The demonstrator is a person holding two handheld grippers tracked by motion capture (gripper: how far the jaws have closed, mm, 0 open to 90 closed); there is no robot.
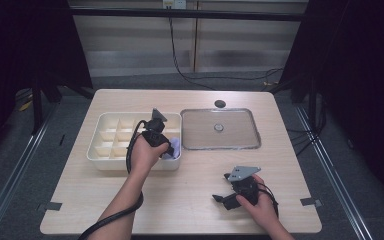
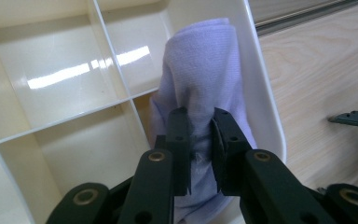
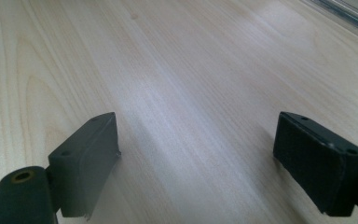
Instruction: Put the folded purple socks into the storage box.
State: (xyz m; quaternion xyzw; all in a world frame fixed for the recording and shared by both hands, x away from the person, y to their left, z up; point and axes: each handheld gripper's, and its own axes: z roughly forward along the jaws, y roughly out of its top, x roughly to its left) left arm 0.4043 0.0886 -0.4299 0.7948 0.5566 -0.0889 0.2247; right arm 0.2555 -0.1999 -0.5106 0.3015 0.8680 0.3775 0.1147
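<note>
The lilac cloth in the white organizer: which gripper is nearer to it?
Left. The left gripper pinches the lilac cloth in the organizer's corner compartment; the right gripper rests apart on the table, jaws open.

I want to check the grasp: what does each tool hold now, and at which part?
The left tool pinches the lilac folded cloth at its lower middle fold, inside the cream divided tray. The right tool holds nothing.

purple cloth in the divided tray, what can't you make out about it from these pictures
- Lower end of the purple cloth: in the left gripper view, the left hand-held gripper, pinching it, covers it.
- Most of the cloth in the high view: the left hand hides it.
- Floor of its compartment in the divided tray: hidden by the cloth.
</note>
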